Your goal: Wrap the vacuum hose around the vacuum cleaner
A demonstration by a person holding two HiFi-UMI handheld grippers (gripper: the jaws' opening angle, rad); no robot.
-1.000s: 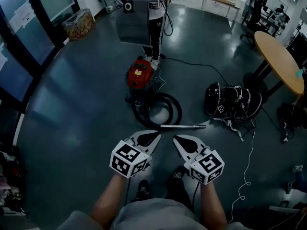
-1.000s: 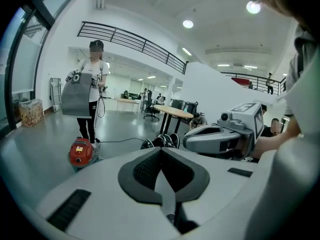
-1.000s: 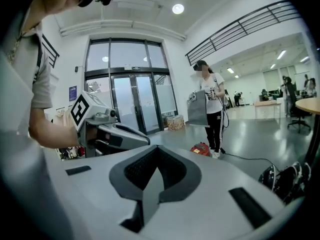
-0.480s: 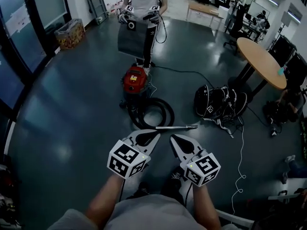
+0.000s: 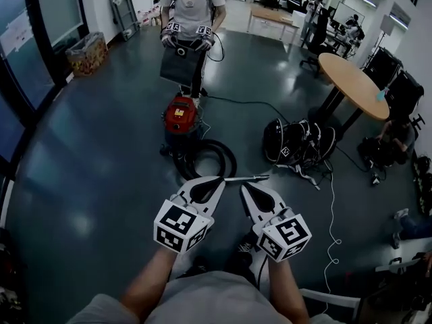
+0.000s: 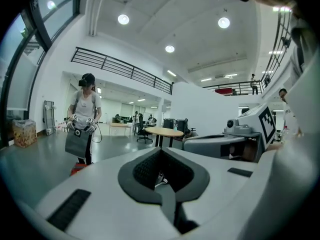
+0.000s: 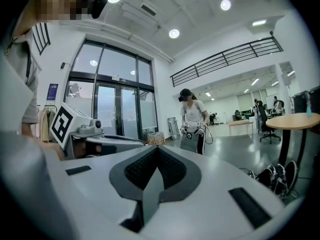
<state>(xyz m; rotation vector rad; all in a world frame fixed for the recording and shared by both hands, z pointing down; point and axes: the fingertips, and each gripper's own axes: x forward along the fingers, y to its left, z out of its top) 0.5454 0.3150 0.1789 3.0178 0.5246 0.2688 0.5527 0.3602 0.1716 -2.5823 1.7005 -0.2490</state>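
Observation:
A red vacuum cleaner (image 5: 181,115) stands on the dark floor ahead of me. Its black hose (image 5: 217,155) lies in a loop on the floor in front of it. The metal wand (image 5: 247,178) rests at the loop's near side. My left gripper (image 5: 219,180) and right gripper (image 5: 244,187) are held side by side in the air, short of the hose and touching nothing. Both are shut and empty. In the left gripper view the shut jaws (image 6: 161,151) point level across the room, with a red edge of the vacuum (image 6: 77,169) low at the left. The right gripper (image 7: 157,148) also points level.
A person (image 5: 185,19) stands just behind the vacuum with two grippers and a grey bag (image 5: 181,65). A pile of black gear (image 5: 297,142) and a white cable (image 5: 331,208) lie to the right. A round wooden table (image 5: 351,79) stands beyond, and glass walls run along the left.
Both grippers have risen together toward the hose and stayed shut. My view has lifted, so the vacuum and the person behind it now sit lower and further left in the picture.

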